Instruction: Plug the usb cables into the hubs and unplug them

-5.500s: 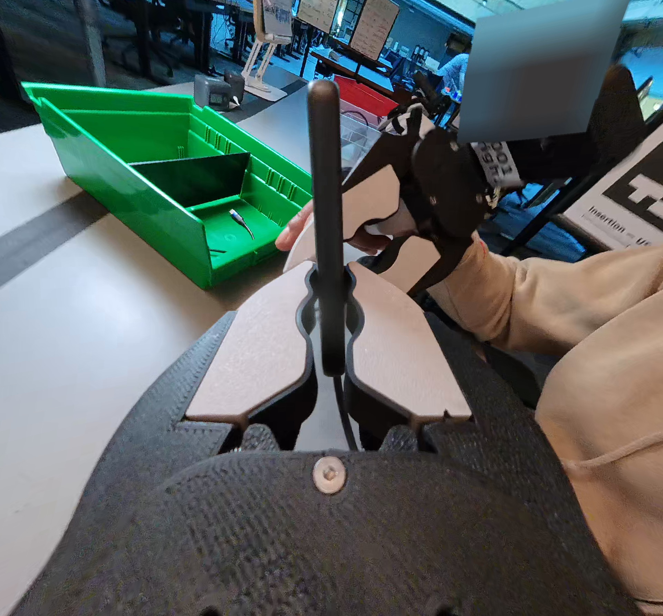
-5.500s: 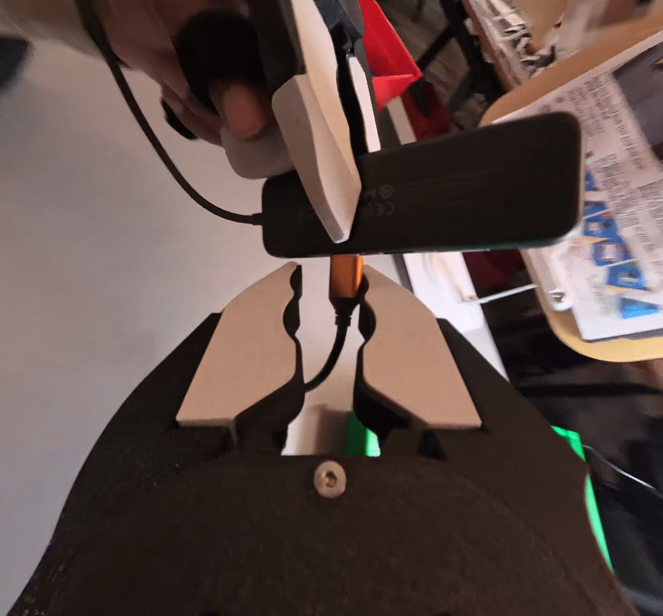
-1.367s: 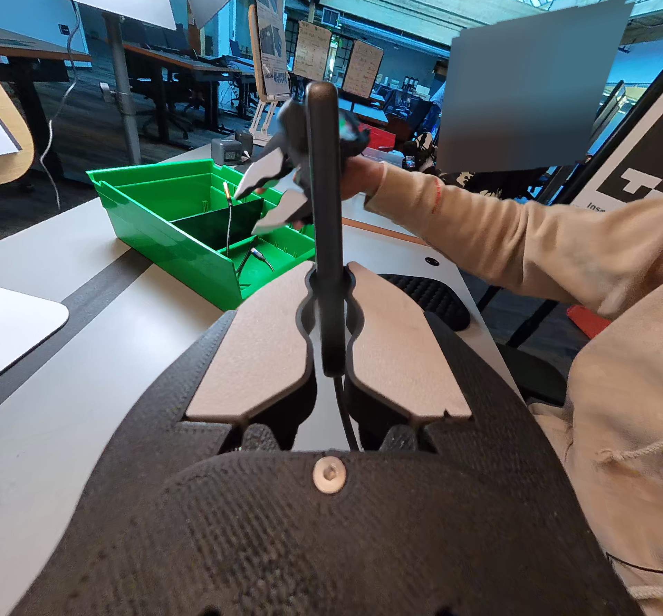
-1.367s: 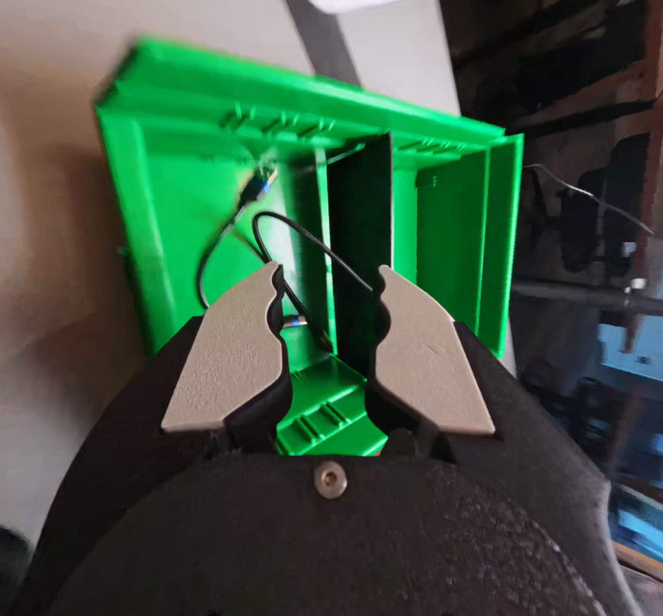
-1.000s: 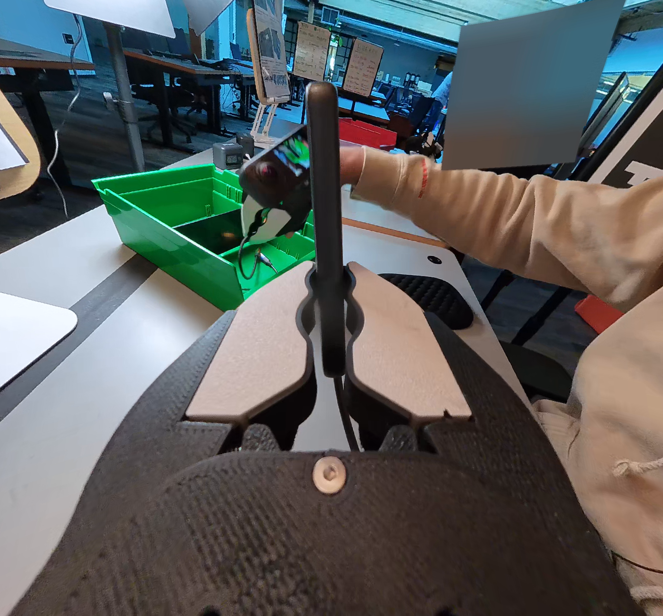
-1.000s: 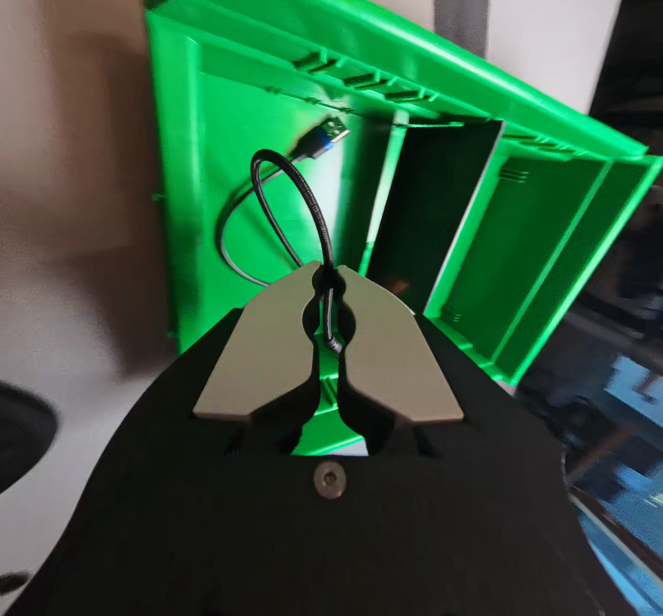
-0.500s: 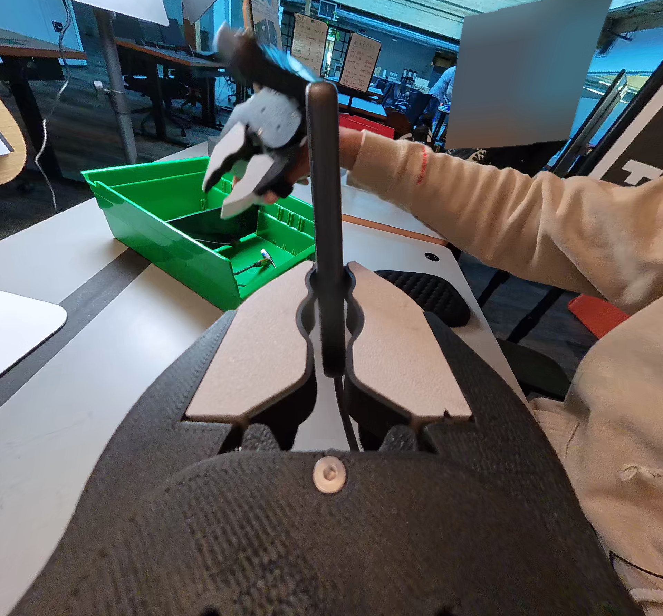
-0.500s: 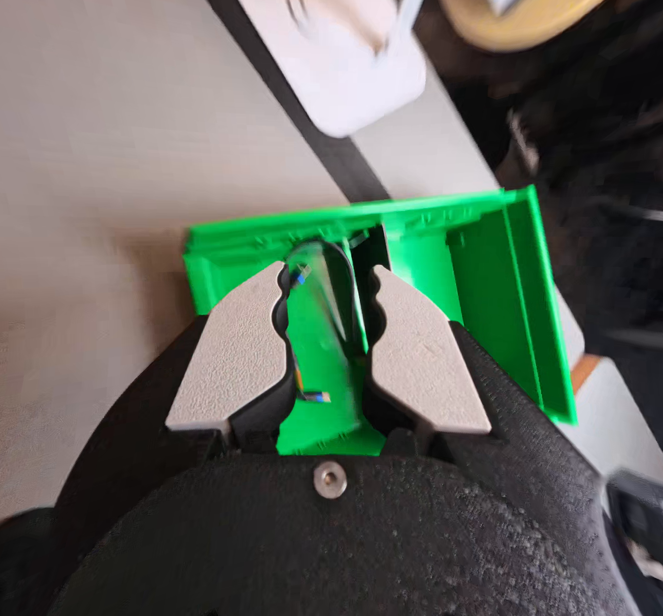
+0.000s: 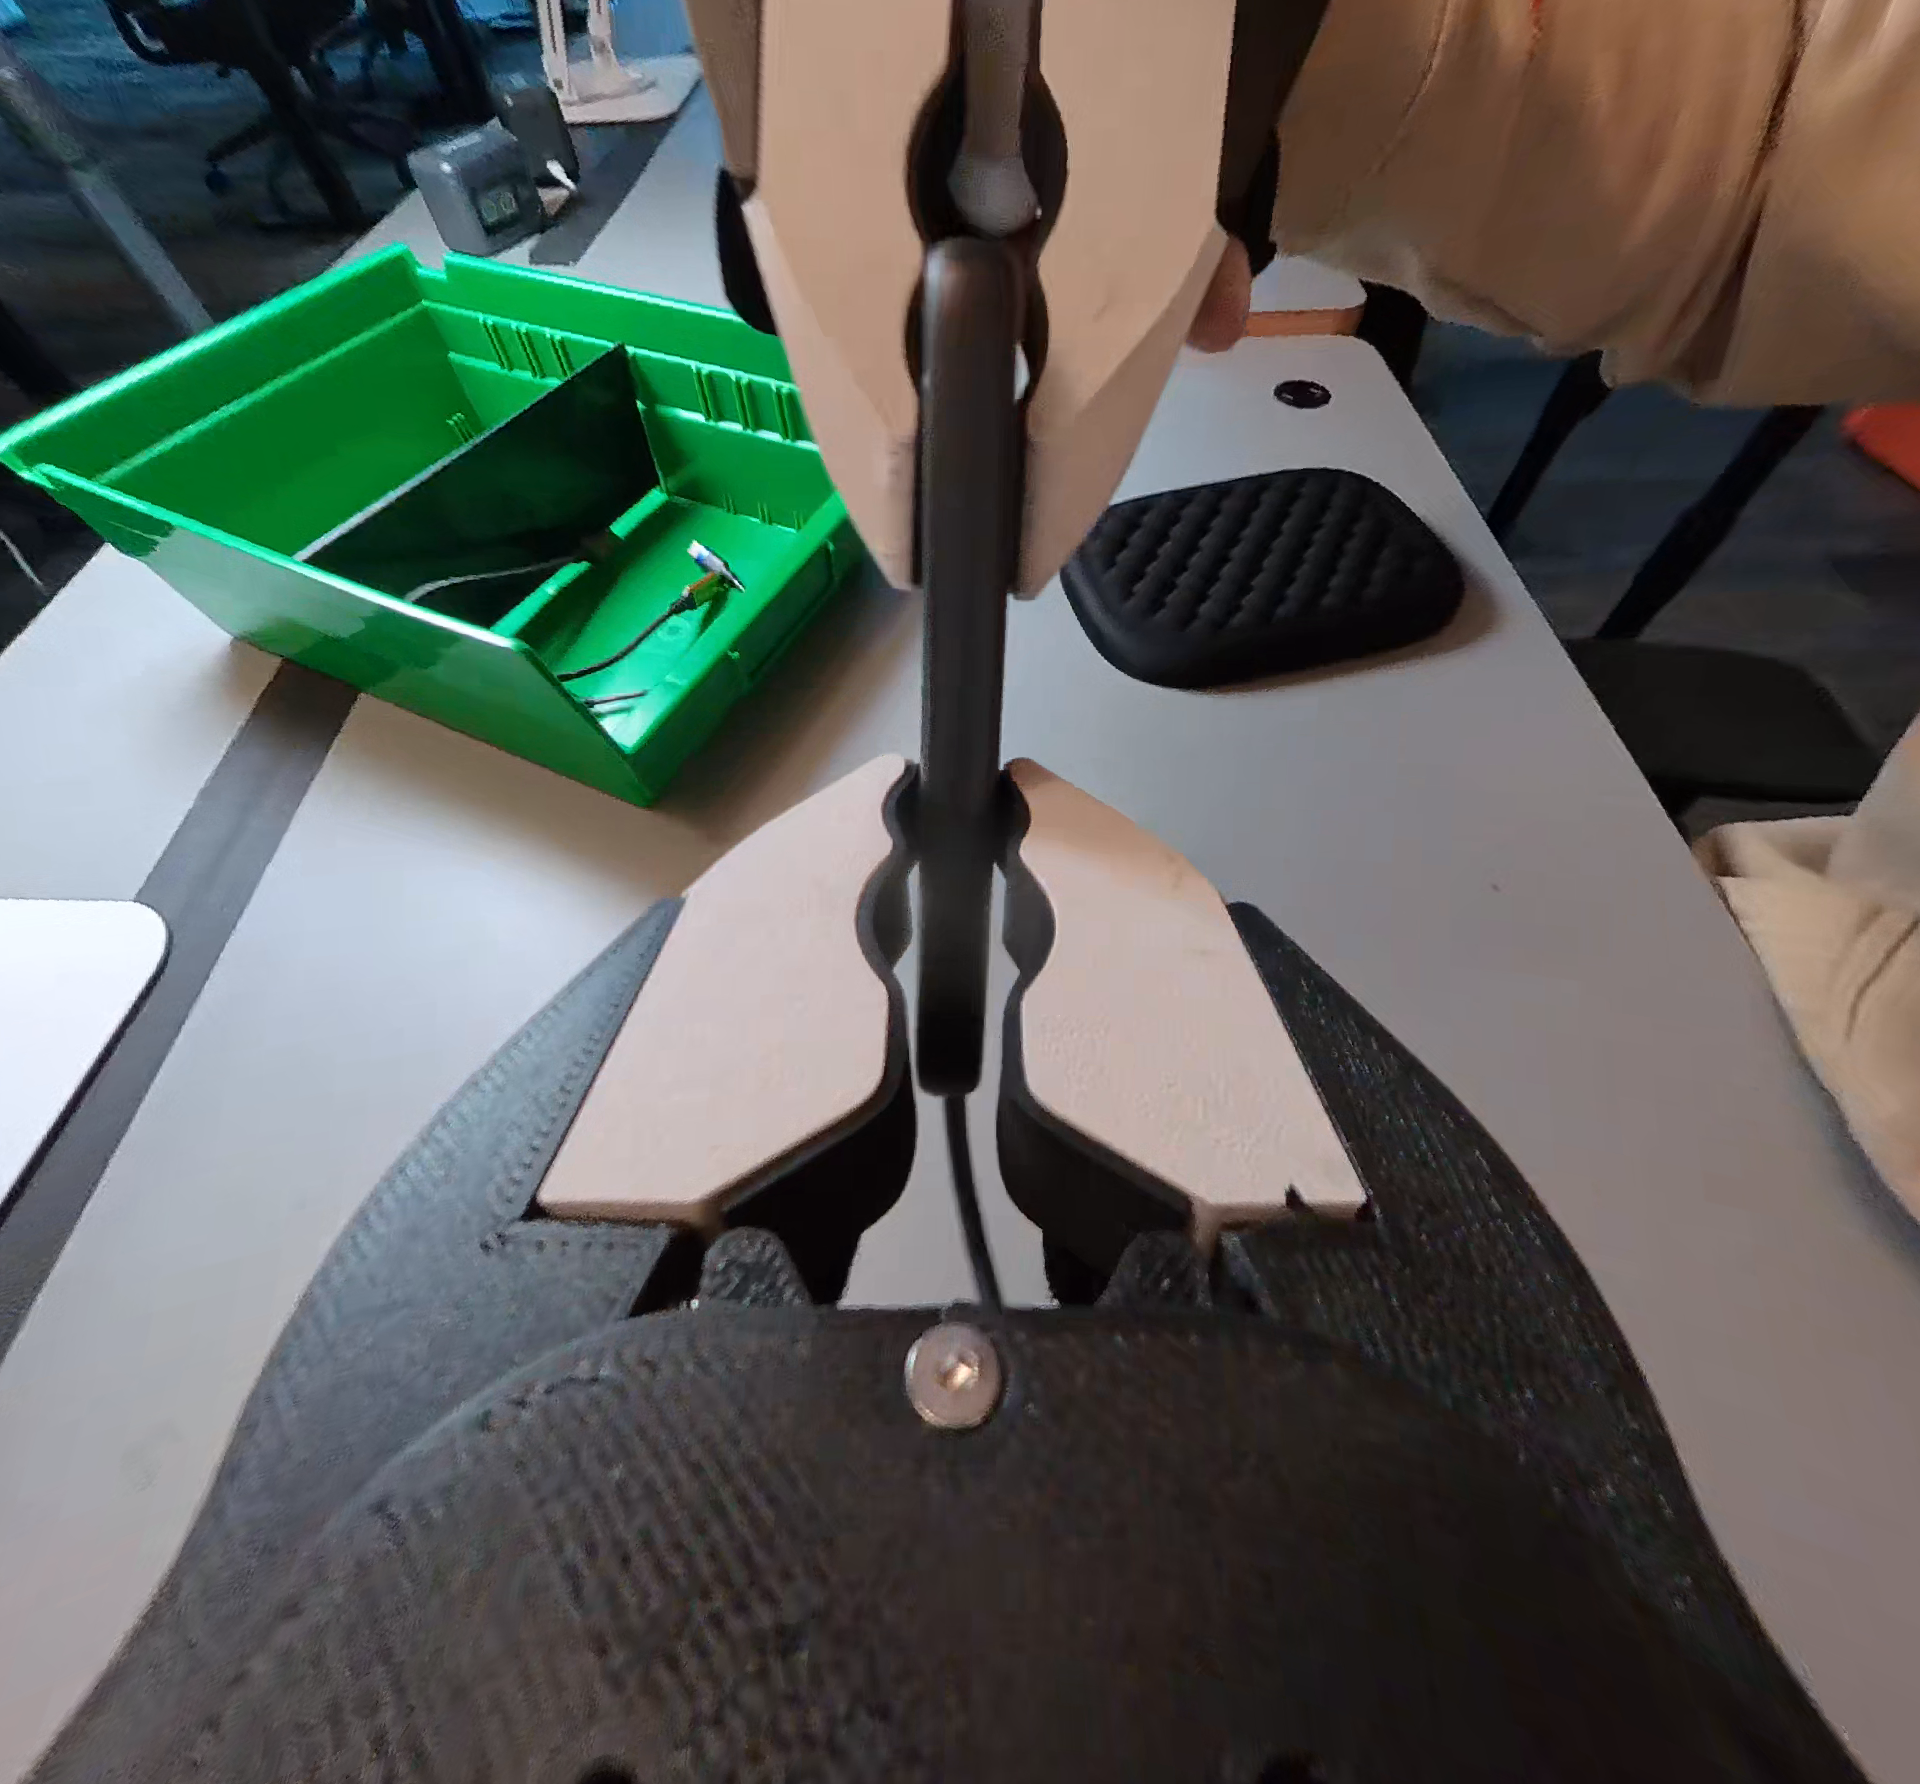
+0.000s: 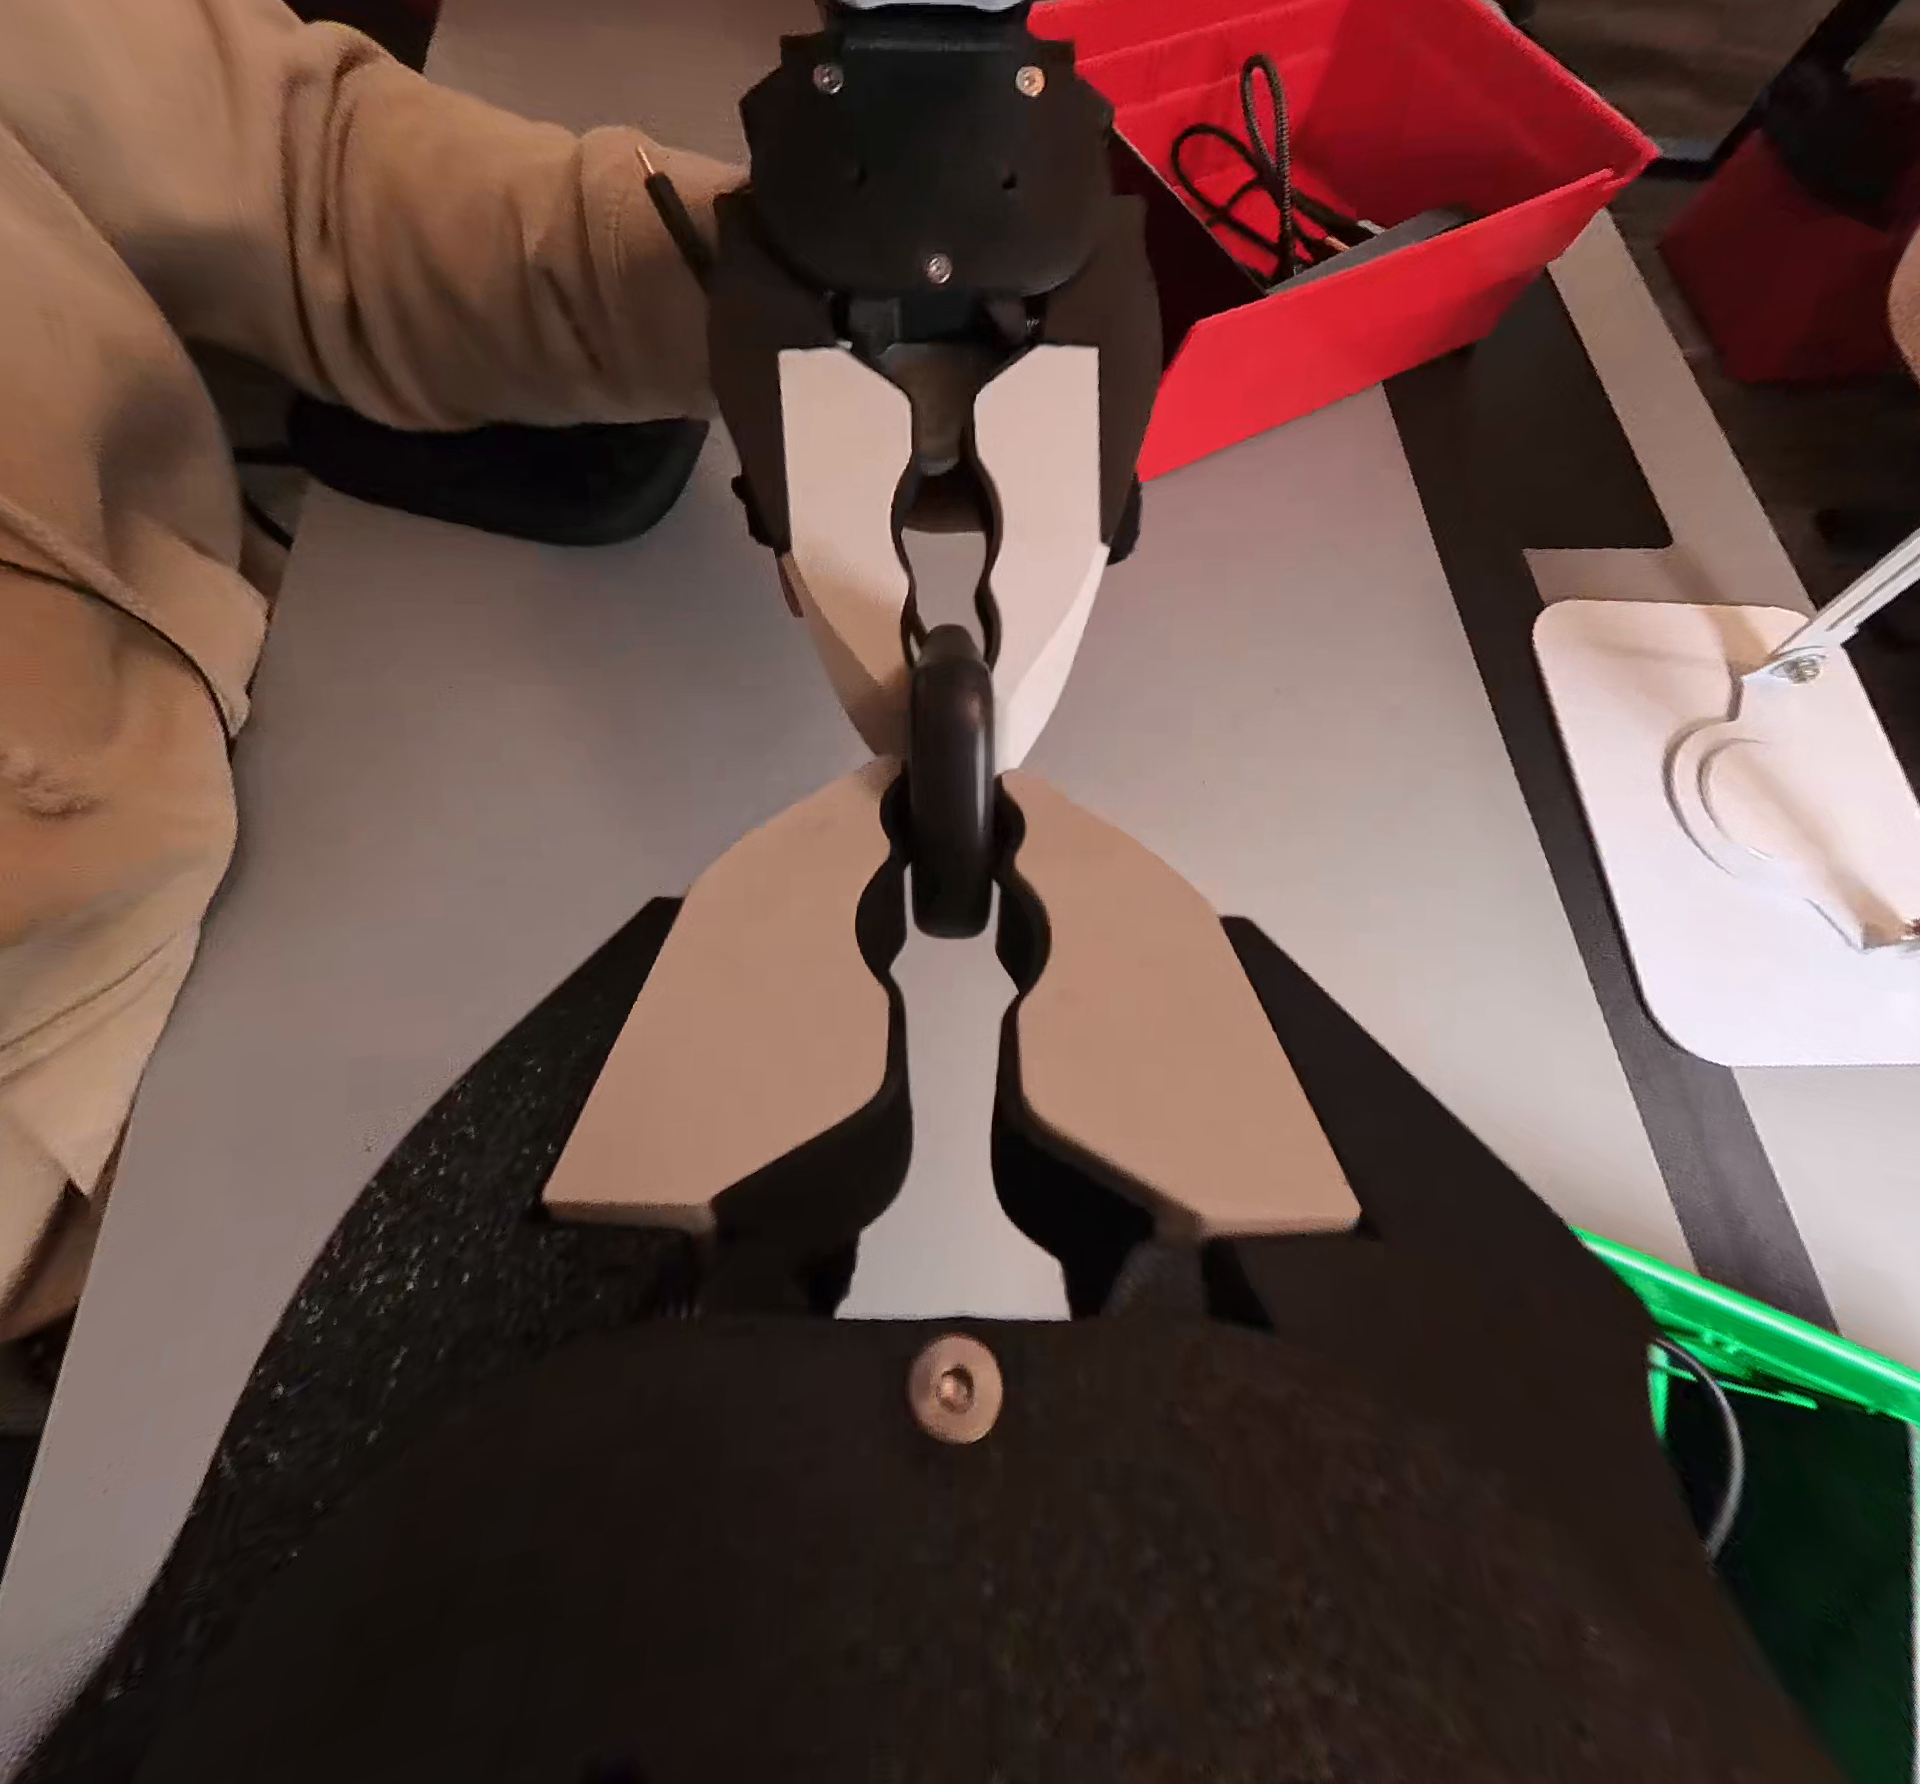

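Left wrist view: both tongs, left (image 9: 958, 789) and right (image 9: 961, 529), pinch opposite ends of the slim black hub (image 9: 961, 654).

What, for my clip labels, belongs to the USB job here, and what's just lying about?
Job: hub, clamped by left gripper and right gripper; USB cables in green bin; black cables in red bin.
Lying about: black ridged pad; white lamp base; small grey box.

Black ribbed pad (image 9: 1262, 571) beside white lamp base (image 10: 1714, 830).
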Available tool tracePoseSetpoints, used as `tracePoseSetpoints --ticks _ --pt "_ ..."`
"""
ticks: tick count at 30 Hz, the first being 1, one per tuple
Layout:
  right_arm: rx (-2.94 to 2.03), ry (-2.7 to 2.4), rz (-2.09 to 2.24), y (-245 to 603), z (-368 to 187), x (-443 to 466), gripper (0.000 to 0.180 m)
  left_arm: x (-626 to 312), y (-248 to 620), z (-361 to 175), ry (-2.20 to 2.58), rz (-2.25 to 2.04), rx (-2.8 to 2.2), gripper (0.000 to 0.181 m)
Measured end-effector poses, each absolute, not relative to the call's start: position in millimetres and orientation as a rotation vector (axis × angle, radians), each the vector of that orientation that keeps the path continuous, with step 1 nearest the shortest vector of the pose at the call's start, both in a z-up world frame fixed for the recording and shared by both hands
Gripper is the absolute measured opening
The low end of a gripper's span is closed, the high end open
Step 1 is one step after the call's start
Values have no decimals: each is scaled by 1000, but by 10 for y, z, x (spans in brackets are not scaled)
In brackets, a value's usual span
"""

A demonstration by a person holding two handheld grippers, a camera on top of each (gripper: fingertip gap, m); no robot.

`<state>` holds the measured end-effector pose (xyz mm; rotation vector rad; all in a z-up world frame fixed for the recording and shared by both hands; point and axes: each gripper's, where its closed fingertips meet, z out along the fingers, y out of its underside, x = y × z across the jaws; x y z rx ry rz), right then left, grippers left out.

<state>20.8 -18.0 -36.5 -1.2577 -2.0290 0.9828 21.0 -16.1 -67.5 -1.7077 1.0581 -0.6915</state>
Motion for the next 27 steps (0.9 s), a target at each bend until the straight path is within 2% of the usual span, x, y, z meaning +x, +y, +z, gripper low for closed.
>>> tracePoseSetpoints --ticks 1,3,5,11,19,22,27 --pt "-1247 -2037 983 -201 -342 249 12 206 -163 -635 1044 -704 -1691 15" --pt "-1249 -2042 1004 -245 -252 364 12 175 -171 -525 1006 -750 -1660 39" --pt "-1255 -2039 960 -221 -170 510 12 99 -198 -375 979 -780 -1597 46" --pt "-1401 -1893 745 243 70 1126 12 -550 -243 297 731 -842 -1370 39" --pt "-1583 -1405 351 1684 621 1756 12 -794 -232 420 643 -809 -1357 36" --pt "-1630 -1303 260 2217 512 1816 12 -731 -204 349 663 -803 -1383 36" --pt "-1769 -1240 272 2857 -161 1687 12 -697 -173 278 678 -795 -1409 35"
